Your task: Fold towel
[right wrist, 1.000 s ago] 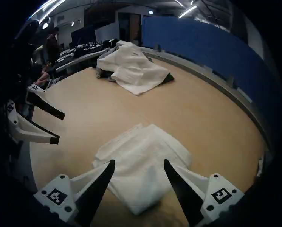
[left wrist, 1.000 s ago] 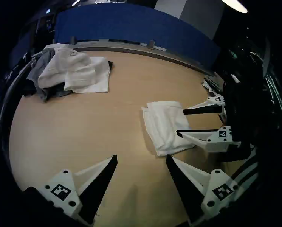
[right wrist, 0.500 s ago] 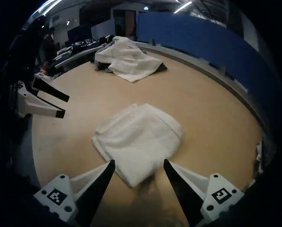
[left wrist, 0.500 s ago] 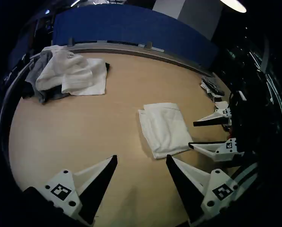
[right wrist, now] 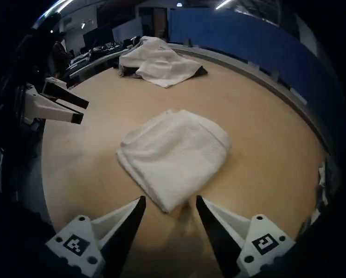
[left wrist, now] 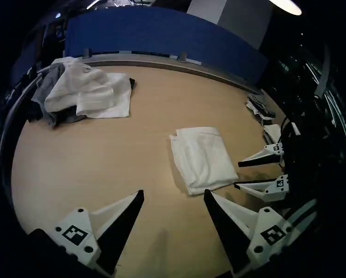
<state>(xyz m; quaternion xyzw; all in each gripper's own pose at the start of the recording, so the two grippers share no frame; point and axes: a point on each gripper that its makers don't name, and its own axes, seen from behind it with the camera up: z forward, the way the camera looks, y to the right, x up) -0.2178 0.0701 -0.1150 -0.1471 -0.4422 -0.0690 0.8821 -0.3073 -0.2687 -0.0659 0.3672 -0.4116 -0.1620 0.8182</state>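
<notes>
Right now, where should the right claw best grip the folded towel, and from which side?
Grip the towel at its near corner, which points at the open right claw. Come straight forward, low over the table: the layers lie flat there.

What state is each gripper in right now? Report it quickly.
Left gripper: open, holding nothing.
Right gripper: open, holding nothing; the folded white towel lies free on the table.
</notes>
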